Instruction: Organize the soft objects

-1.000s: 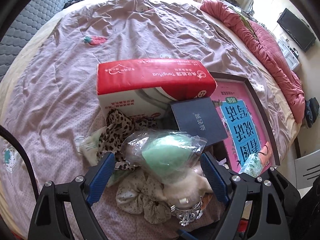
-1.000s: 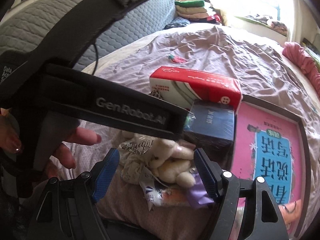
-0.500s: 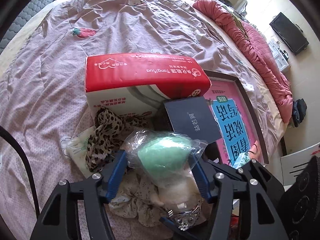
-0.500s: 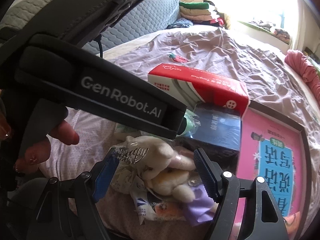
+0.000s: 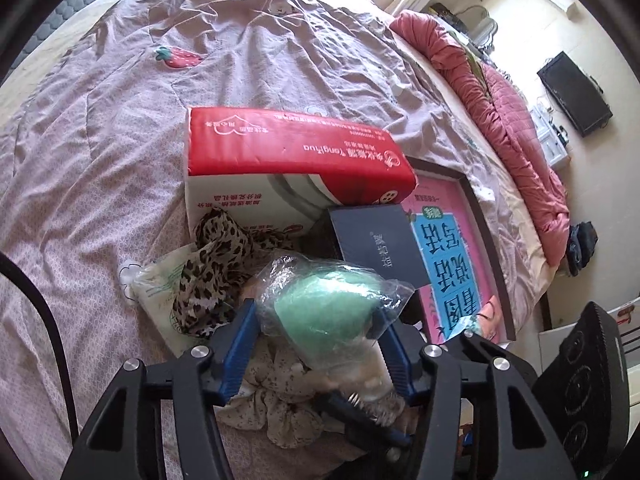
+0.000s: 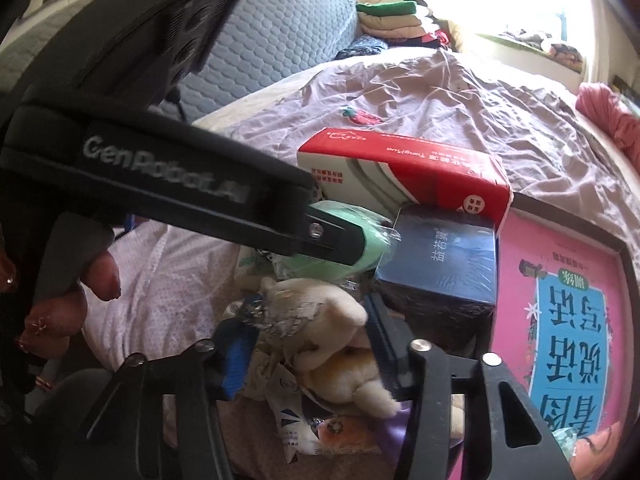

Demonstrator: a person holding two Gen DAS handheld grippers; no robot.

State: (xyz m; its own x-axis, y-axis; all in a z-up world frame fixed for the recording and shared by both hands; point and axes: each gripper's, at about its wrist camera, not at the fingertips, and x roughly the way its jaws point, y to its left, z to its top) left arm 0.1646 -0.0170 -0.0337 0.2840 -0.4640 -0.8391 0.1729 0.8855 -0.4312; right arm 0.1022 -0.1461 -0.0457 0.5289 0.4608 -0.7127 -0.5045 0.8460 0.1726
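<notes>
At the far left of the left wrist view the wrinkled mauve bedspread [image 5: 100,168] lay bare, a strawberry patch [image 5: 178,57] stitched on it. Next came a leopard-print cloth [image 5: 212,264] draped over a pale packet [image 5: 154,292], both in front of a red and white box [image 5: 288,152]. Below them a floral scrunchie [image 5: 276,404] lay under the left gripper [image 5: 316,324]. Its jaws were closing, and their blue pads already pressed both sides of a green sponge in a clear bag [image 5: 324,312]. Right of the sponge sat a dark blue box [image 5: 376,244], then a pink framed board [image 5: 452,264] with blue lettering, and beyond the bed edge a rolled pink quilt [image 5: 516,128].

In the right wrist view a hand [image 6: 60,312] gripped the handle of the left tool at the left edge. The green sponge [image 6: 344,236] showed at that tool's tip. Below it the right gripper [image 6: 308,336] was closing its jaws around a cream plush toy [image 6: 332,340], the pads on its flanks. The toy rested on a heap of small packets [image 6: 296,416], with the dark box [image 6: 440,256] and pink board [image 6: 560,300] to the right.
</notes>
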